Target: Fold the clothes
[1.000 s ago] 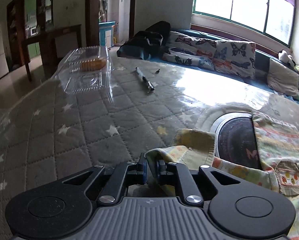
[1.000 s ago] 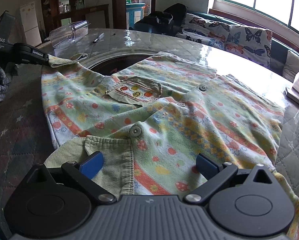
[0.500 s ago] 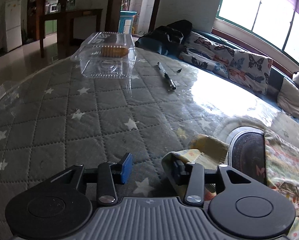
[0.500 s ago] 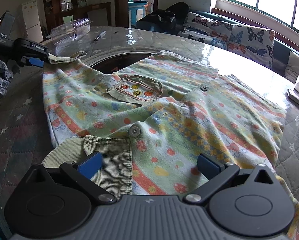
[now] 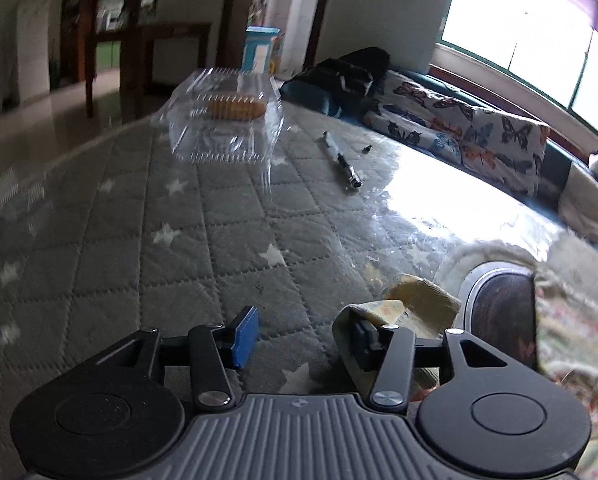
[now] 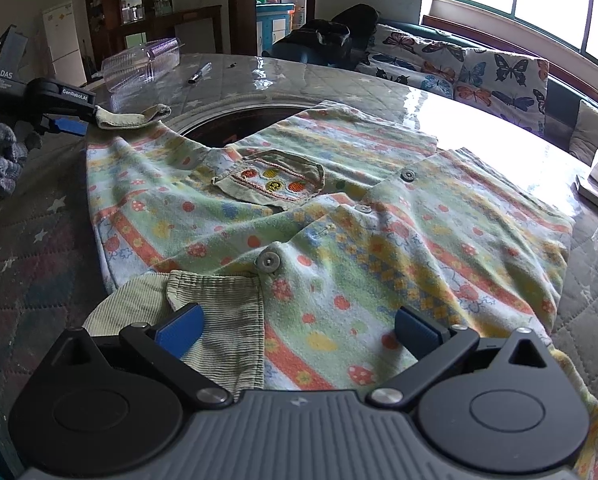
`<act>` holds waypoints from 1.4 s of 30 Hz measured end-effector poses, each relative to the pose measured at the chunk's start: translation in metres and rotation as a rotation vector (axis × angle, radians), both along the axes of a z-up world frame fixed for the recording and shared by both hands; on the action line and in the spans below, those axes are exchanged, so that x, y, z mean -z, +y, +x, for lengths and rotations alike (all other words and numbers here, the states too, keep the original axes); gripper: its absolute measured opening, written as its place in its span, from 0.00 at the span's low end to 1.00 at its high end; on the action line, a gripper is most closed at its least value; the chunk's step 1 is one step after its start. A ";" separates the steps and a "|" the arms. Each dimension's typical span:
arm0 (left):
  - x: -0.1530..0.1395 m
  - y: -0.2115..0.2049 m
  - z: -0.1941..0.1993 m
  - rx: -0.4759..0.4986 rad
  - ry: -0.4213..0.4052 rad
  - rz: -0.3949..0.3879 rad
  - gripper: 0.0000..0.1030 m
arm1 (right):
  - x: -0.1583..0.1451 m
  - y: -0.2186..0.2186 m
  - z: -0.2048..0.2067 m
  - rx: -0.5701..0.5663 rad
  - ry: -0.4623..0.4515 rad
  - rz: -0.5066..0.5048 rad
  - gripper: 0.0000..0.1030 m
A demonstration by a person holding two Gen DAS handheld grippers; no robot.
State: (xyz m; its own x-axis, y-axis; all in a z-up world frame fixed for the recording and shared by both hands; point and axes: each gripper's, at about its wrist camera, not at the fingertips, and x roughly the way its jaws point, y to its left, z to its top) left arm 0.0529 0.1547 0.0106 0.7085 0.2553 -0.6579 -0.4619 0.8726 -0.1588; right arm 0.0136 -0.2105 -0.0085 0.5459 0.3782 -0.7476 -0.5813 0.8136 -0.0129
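Letting go on my left side: my left gripper (image 5: 305,338) is opening its jaws, and the sleeve cuff (image 5: 409,310) lies draped against the right-hand pad only, no longer pinched. My right gripper (image 6: 297,328) hangs with jaws spread wide over the near end of the shirt (image 6: 339,216), touching nothing that I can see.

That shirt, a small printed flannel one, lies spread flat on the quilted table (image 5: 171,248), partly over a dark round inset (image 6: 239,120) in the tabletop. I judge it light, soft and limp: it should sag from any pinch and wrinkle if dragged, and the glossy clear cover on the table may let it slide. Good places to grip look like the doubled edges, such as the cuff, the ribbed corduroy collar (image 6: 219,300) just ahead of my right jaws, or a hem corner. I would keep off the buttons (image 6: 269,260) and the chest pocket (image 6: 275,180).

From the left wrist I see only the cuff and a blurred strip of cloth, but clearly the clear plastic box (image 5: 225,120) and the pen (image 5: 341,160) farther back. From the right wrist I get the whole garment, its front face and its creases, plus my left gripper from the side, held in a gloved hand (image 6: 3,156) at the cuff.
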 end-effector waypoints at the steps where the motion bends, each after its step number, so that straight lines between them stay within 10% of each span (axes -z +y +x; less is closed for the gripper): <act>1: -0.001 0.003 -0.001 -0.009 -0.012 -0.026 0.51 | 0.000 0.000 0.000 0.000 0.000 -0.001 1.00; 9: -0.007 0.036 -0.011 -0.128 -0.075 -0.211 0.52 | 0.000 0.000 0.000 0.004 0.001 0.001 1.00; 18: -0.012 0.022 -0.013 -0.119 -0.014 -0.022 0.52 | -0.001 0.002 0.001 0.005 -0.002 -0.003 1.00; 26: -0.009 -0.031 0.002 0.097 -0.004 0.205 0.52 | -0.001 0.002 0.000 -0.002 -0.004 -0.009 1.00; 42: 0.002 -0.039 0.000 0.115 0.075 0.284 0.52 | -0.005 -0.013 -0.015 0.001 0.011 -0.002 0.96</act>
State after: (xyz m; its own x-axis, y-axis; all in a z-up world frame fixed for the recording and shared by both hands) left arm 0.0533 0.1154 0.0086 0.6957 0.3577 -0.6229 -0.3591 0.9243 0.1296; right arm -0.0014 -0.2234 -0.0039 0.5382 0.3761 -0.7542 -0.5806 0.8141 -0.0083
